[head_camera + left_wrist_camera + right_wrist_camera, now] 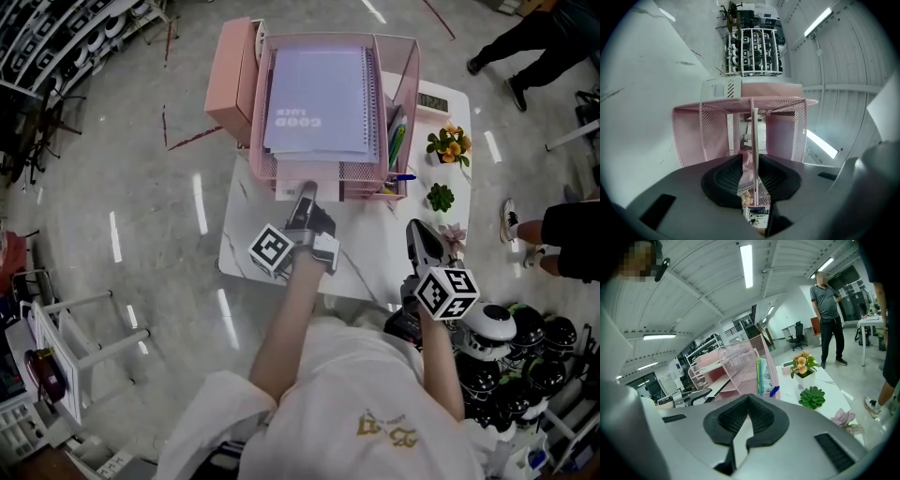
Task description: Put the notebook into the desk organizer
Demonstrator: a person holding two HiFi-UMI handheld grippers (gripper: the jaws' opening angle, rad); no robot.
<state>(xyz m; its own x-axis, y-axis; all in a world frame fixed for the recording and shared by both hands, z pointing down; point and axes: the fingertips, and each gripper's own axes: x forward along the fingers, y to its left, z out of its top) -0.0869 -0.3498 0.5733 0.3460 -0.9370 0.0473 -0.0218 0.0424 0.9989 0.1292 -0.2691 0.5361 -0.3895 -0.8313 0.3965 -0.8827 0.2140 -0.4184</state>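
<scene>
Left tongs (pixel 303 204) reach to the front edge of the pink mesh desk organizer (pixel 410 70) at centre frame in the head view. The left gripper view shows these tongs clenched on a thin upright mesh wall of the organizer. Just above them the lilac spiral notebook (pixel 319 98) lies flat on the organizer's top tray, cover up. The organizer stands at the far side of the white table (pixel 370 258). Right of it, the right tongs (pixel 419 234) hover over the table's near right part, apart from everything; the right gripper view shows them pressed together with nothing between. Further right stand an orange potted flower (pixel 448 142) and a small green succulent (pixel 440 197).
</scene>
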